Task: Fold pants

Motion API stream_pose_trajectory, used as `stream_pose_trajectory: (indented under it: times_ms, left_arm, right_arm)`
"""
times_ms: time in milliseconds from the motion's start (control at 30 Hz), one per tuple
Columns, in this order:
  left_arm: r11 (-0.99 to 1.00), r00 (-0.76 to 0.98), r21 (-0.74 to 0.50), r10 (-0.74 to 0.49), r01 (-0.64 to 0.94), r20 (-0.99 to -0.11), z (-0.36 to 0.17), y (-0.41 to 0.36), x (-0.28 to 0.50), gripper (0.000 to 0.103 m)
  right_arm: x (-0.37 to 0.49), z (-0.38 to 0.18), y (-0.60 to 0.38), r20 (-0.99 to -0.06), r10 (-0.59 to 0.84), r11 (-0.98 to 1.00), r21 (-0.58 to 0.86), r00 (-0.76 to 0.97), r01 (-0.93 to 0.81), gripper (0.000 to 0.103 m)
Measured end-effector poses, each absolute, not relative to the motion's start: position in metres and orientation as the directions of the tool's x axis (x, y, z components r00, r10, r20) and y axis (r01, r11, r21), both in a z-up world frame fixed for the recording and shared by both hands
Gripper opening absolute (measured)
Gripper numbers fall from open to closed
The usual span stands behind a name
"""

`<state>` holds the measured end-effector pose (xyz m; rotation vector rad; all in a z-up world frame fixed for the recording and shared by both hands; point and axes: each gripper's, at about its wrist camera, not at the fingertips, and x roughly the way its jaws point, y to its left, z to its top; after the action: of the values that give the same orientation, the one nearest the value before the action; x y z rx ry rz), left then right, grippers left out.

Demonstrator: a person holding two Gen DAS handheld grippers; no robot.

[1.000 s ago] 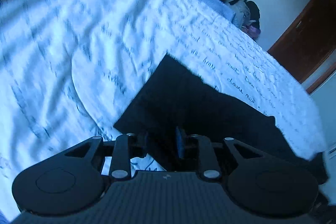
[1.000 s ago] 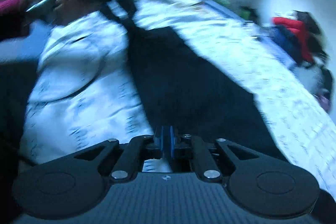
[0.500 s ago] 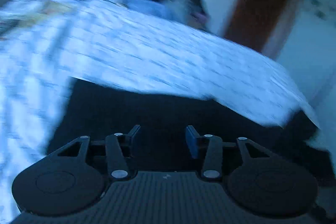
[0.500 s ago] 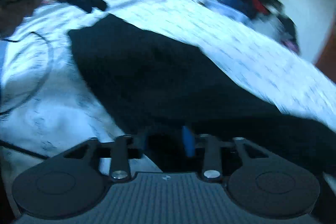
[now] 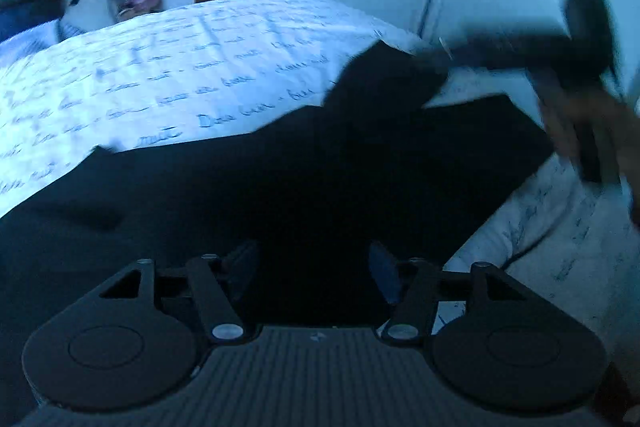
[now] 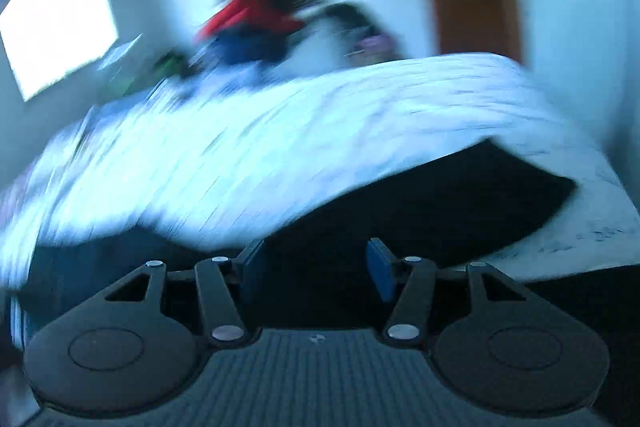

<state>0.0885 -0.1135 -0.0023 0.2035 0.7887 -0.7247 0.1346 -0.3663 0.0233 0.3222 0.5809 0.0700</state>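
1. While both grippers hang over loose cloth, risk: pants (image 5: 280,195) (black, lying on bed (image 5: 180,75), near edge) may bunch or slide off if grabbed unevenly; raised flap at far right could spoil the crease.
2. Left gripper (image 5: 314,267): jaws opening, abt half spread; nothing pinched, pants beneath.
3. Right gripper (image 6: 316,267): jaws opening, abt half spread; empty, over pants. View blurred, contact w/ cloth unclear.

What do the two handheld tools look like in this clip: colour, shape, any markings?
Both match. The left tool and right tool are matte black, with a ribbed grey body bearing a small logo, two round side discs, silver pivot pins on the linkage arms, and blue pads inside the fingers. No cables or sleeves show.
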Motion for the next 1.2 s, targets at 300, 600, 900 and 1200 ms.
stream_pose_trajectory:
  times_ms: [300, 600, 900, 1200]
  left_arm:
    - [0.73, 0.495, -0.024, -0.486, 0.683, -0.72, -0.019, -0.143, 0.085, 0.055]
    - [0.722, 0.519, 0.002, -0.495, 0.692, -0.697, -0.021, -0.154, 0.087, 0.039]
    - [0.737, 0.529, -0.016, -0.501, 0.676, -0.685, -0.019, -0.149, 0.088, 0.013]
    - [0.734, 0.547, 0.016, -0.491, 0.679, -0.678, -0.022, -0.152, 0.081, 0.012]
  right_arm:
    - [0.271, 0.007, -0.434, -0.675, -0.093, 0.865, 0.309, 0.732, 0.395, 0.062]
    - [0.329, -0.026, -0.442, -0.76, -0.223, 0.799, 0.216, 0.61, 0.561, 0.061]
    - [0.28, -0.018, -0.465, -0.667, -0.196, 0.791, 0.325, 0.719, 0.518, 0.004]
    - [0.214, 0.0, -0.491, -0.609, -0.136, 0.795, 0.404, 0.782, 0.453, 0.007]
